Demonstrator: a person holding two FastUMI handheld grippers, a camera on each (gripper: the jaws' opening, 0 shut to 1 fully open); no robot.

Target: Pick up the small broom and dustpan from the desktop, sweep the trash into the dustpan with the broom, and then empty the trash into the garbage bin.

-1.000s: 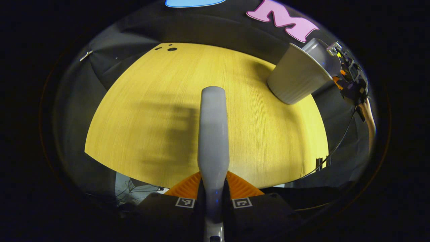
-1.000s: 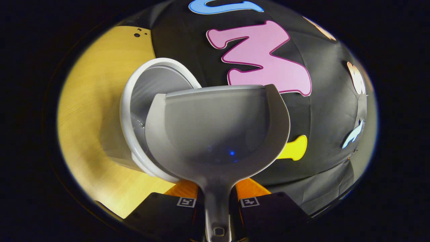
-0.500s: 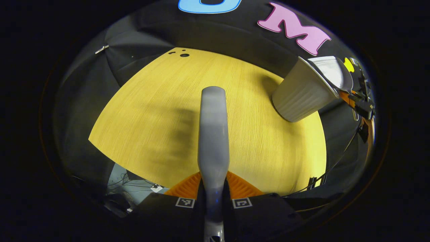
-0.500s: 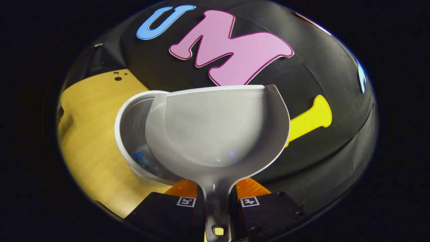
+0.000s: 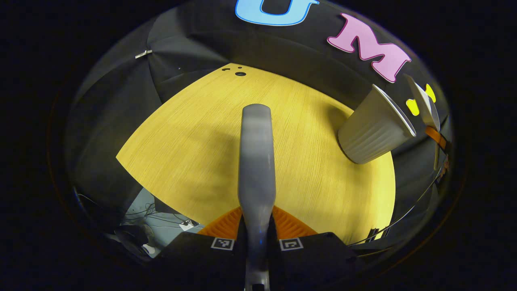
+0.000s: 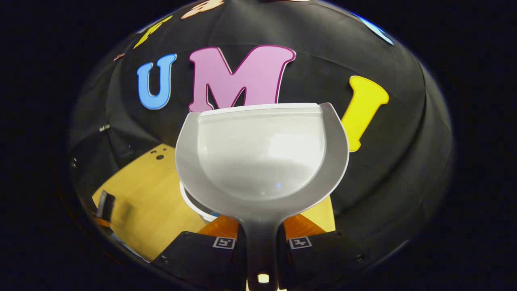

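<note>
Grey plastic is what both your grippers are clamping rn: the left gripper (image 5: 257,242) is squeezing the broom (image 5: 256,161) by its handle, both fingers pressing on it, w/ the broom sticking straight out fwd over the yellow desktop (image 5: 194,153); the right gripper (image 6: 261,242) is pinching the dustpan (image 6: 261,155) by its stem, pan facing the camera and looking clean inside, no trash visible on it. Compared w/ a sec ago, you're pulling the dustpan up and back from the garbage bin (image 5: 373,125): a sec ago in the right gripper view the pan's lip was hanging over the bin's open mouth, w/ a bit of blue stuff visible down inside half a sec ago; now just a sliver of the bin's rim (image 6: 193,204) is peeking out below the pan, and the pan is tilting up toward the booth wall. In the left gripper view the bin is standing on the desktop at the far right edge, and the dustpan (image 5: 423,103) is showing edge-on just beyond its rim, apart from it, no longer over the opening. You're also drifting the broom hand, since the desktop is sitting differently in that view. Judging by that, the dump is prob done and the trash is in the bin; what's left is likely setting both tools back down, imo.
</note>
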